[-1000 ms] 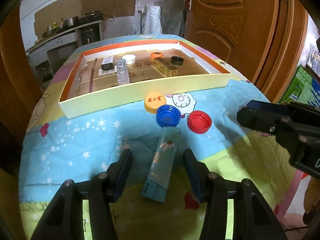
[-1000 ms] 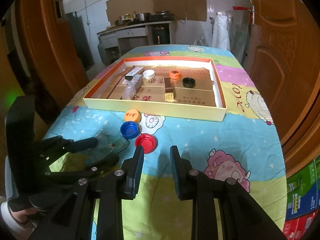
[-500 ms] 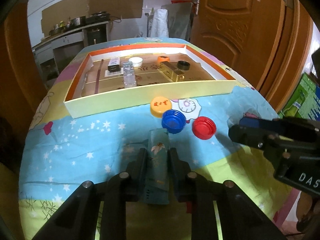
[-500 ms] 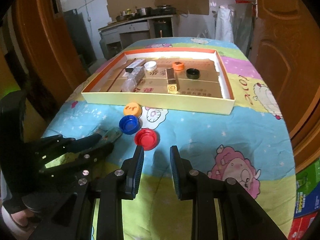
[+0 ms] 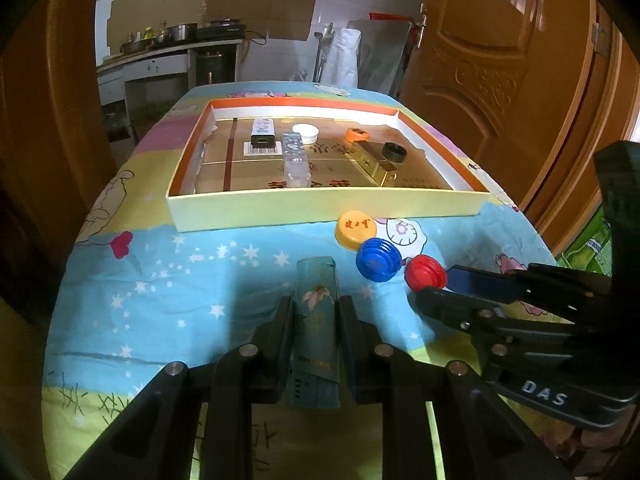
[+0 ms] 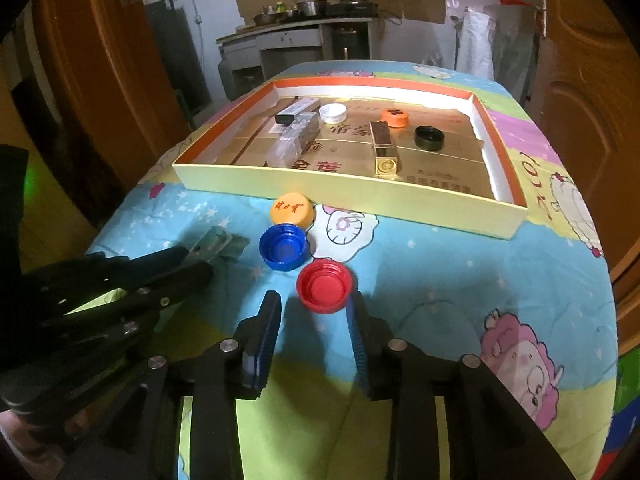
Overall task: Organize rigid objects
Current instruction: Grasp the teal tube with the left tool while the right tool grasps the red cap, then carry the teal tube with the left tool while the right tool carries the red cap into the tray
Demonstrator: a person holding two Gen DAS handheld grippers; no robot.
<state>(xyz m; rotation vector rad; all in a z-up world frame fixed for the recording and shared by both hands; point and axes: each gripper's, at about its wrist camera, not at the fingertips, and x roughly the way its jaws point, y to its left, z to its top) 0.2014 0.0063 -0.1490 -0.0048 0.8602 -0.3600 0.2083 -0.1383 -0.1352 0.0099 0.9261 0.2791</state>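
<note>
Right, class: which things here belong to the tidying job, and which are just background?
Job: teal box in left gripper; red cap between right gripper fingers; blue cap; yellow cap; tray.
Background: door; kitchen counter.

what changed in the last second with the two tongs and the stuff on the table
The left tongs closed from wide open onto the teal box. The right tongs opened and moved forward to straddle the red cap, not yet gripping it. The blue cap, yellow cap and the tray with its contents stayed put.
</note>
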